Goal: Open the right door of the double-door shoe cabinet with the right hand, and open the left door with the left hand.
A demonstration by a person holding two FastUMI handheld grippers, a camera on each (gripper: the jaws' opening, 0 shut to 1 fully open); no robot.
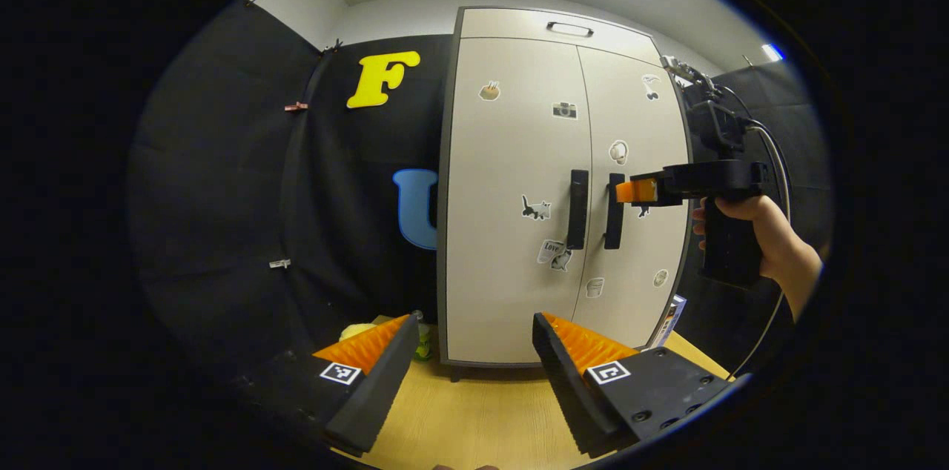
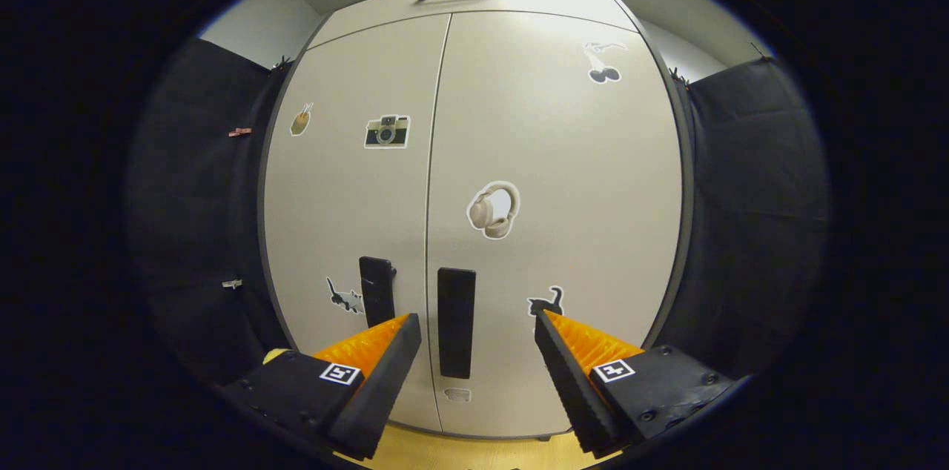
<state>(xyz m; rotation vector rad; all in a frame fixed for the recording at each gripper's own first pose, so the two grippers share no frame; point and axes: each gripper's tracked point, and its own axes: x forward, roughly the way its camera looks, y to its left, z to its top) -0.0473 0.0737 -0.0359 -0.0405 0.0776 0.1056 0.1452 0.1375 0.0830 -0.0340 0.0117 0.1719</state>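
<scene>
Both doors are closed. The right gripper, fingers apart, faces the right handle; ease forward, straddle it squarely, clamp, then pull. The left gripper waits farther back, fingers apart.

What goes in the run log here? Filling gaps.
doors: both closed | right gripper: open, at right handle | left gripper: open, back

Shoe cabinet doors: smooth matt laminate, paper-like stickers. Door handles: matt dark plastic. Floor: light wood-look, smooth. Booth wall: matt cloth, creased.
</scene>
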